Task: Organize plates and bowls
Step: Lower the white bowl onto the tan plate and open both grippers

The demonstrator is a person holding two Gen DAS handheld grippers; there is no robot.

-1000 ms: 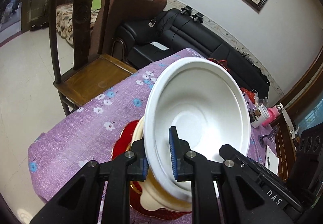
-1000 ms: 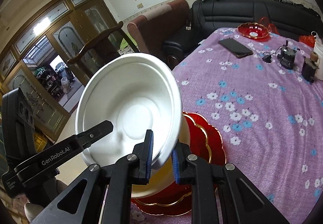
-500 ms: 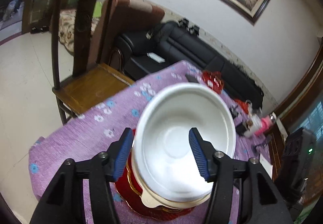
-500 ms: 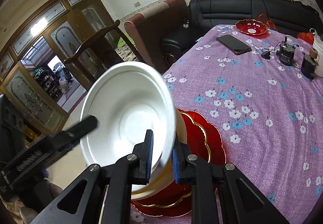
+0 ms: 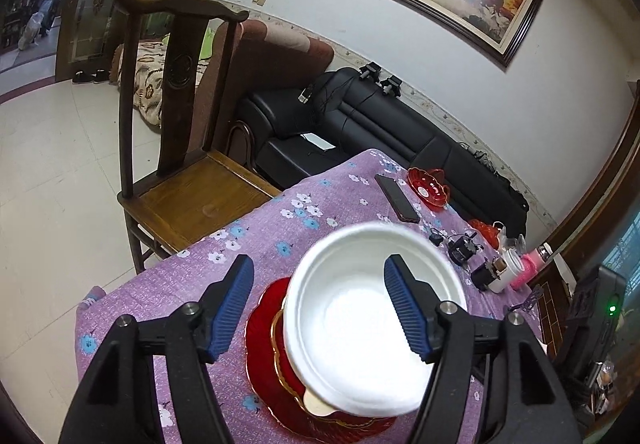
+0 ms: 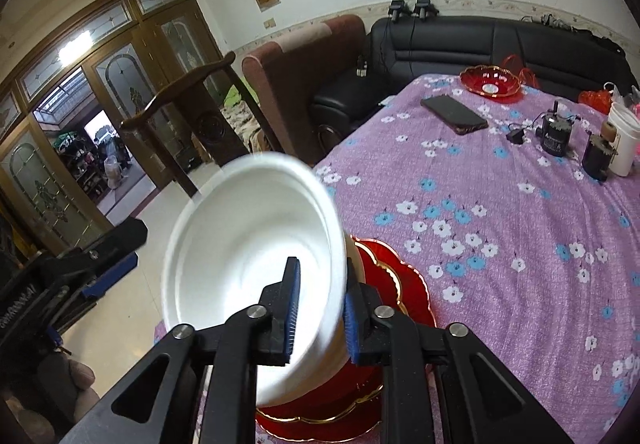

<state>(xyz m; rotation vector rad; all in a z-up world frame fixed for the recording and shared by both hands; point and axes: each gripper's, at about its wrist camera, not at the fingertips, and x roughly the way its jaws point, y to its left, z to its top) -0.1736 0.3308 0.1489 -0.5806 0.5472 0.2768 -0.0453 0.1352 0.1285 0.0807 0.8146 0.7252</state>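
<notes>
White bowl (image 5: 372, 308) dead centre, plain, no pattern. Under it a cream bowl (image 5: 316, 406), then my red plate (image 5: 264, 340) with a gold scalloped rim. My tongs (image 5: 320, 308) are black with blue ribbed pads (image 5: 234, 308). The table (image 6: 500, 211) wears purple cloth sprinkled with white and blue flowers. At one o'clock, a red dish (image 6: 490, 81), gold-edged, and a black phone (image 6: 454, 113).

You have 1 white bowl (image 5: 360, 328) sitting tilted on a cream bowl (image 5: 316, 402), its opening leaning toward the table's near edge. Both rest on a red plate with a scalloped gold rim (image 6: 404, 284), which lies flat on the purple flowered cloth. Your white bowl (image 6: 248, 264) looks blurred. At the far end, 1 small red dish (image 6: 490, 81) sits alone, well apart.
</notes>
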